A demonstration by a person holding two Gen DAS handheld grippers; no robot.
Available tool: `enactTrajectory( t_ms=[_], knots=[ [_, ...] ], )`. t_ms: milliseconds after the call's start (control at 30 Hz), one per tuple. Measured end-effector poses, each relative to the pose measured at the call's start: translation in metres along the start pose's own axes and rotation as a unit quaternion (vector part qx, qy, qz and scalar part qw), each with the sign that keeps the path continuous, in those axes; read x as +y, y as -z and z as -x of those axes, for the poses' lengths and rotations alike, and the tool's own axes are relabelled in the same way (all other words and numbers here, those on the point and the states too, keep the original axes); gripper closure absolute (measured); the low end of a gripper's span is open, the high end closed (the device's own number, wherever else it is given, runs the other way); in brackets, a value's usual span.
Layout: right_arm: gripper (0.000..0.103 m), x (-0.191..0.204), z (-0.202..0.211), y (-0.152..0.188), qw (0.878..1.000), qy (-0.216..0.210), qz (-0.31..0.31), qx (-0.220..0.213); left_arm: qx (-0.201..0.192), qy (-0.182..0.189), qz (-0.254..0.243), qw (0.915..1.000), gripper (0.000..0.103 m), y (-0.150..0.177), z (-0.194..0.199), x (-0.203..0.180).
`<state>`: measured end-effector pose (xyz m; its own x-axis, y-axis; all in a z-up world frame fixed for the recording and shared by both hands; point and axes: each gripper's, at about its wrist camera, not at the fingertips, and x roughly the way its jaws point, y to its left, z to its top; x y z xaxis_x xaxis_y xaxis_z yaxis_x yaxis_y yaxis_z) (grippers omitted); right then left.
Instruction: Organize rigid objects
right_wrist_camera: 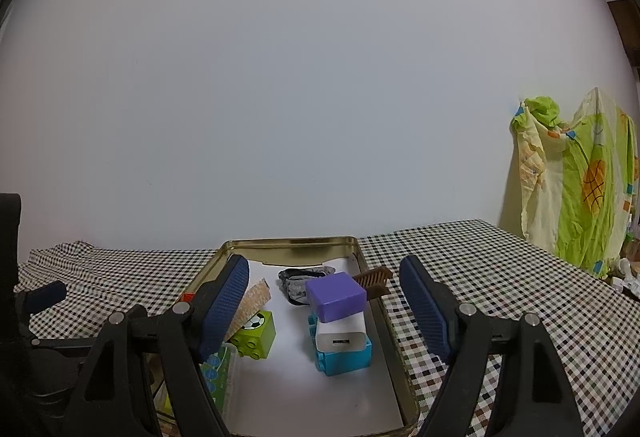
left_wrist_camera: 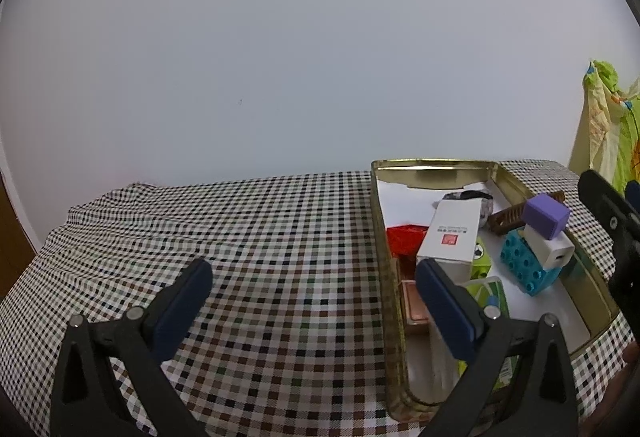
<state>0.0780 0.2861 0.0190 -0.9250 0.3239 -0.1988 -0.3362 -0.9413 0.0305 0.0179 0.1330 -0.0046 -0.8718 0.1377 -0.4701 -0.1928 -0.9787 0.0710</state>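
We hold both grippers spread and empty — the left gripper (left_wrist_camera: 314, 279), the right gripper (right_wrist_camera: 324, 289). The gold tin (right_wrist_camera: 288, 243) already gathers the blocks, charger and comb — tidying looks finished.

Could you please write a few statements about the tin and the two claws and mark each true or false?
1. The purple block sits on top of the white charger. True.
2. The right claw holds the comb. False: its jaws are open and empty.
3. The green brick lies inside the gold tin. True.
4. The left claw is shut on the white box. False: it is open, holding nothing.
5. The blue brick lies on the checked cloth. False: it is in the tin.
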Motion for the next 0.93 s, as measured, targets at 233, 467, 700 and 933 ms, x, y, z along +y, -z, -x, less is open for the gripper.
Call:
enactTrajectory(
  t_ms=[233, 467, 700, 933],
  knots=[
    [0.023, -0.003, -0.001, 0.000, 1.000, 0.003, -0.006, 0.005, 0.003, -0.016, -0.001, 0.9999, 0.000, 0.001, 0.000, -0.001],
    [0.023, -0.002, 0.002, -0.001, 1.000, 0.001, -0.002, 0.002, 0.007, -0.009, 0.006, 0.9999, 0.000, 0.001, 0.000, 0.002],
    [0.023, -0.004, 0.002, -0.001, 1.000, 0.000, -0.002, 0.003, 0.016, 0.005, 0.029, 0.9994, 0.000, 0.001, -0.005, 0.010],
    [0.023, -0.002, 0.003, 0.000, 1.000, 0.004, -0.004, 0.004, 0.015, -0.004, 0.029, 0.9994, 0.000, 0.001, -0.004, 0.013]
  ],
)
